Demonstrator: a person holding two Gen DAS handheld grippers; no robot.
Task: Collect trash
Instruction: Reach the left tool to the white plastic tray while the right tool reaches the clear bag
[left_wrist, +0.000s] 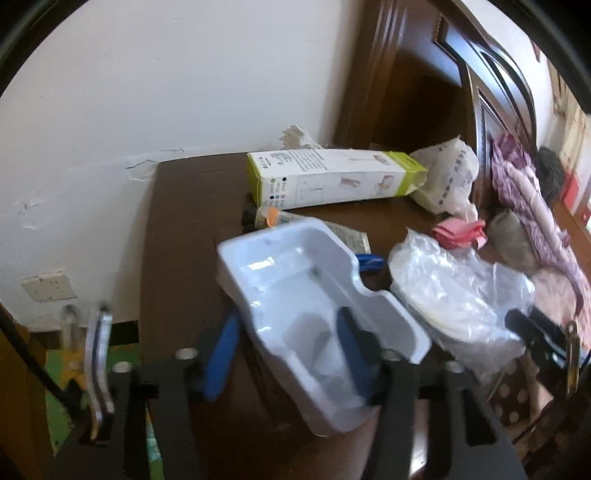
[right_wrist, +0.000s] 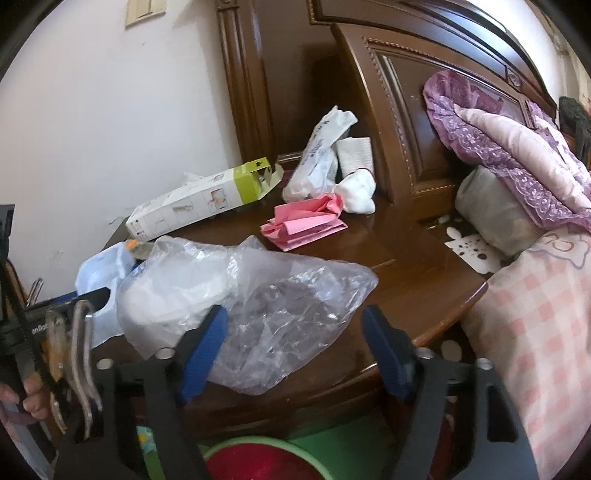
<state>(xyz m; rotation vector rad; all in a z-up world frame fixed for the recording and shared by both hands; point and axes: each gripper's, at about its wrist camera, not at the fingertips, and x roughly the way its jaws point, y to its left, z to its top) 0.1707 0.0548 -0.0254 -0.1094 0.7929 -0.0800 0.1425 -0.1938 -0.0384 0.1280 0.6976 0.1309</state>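
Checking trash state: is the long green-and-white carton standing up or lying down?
Lying down. The carton rests on its long side on the nightstand, its green end flaps open.

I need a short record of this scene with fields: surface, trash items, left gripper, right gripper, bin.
surface: dark wooden nightstand beside a bed
trash items: white plastic tray, clear bag, green-white carton, pink paper, white wrappers
left gripper: fingers on either side of one tray wall; grip not certain
right gripper: open, the clear bag's near edge between its fingers
bin: green-rimmed, red inside, below the nightstand edge
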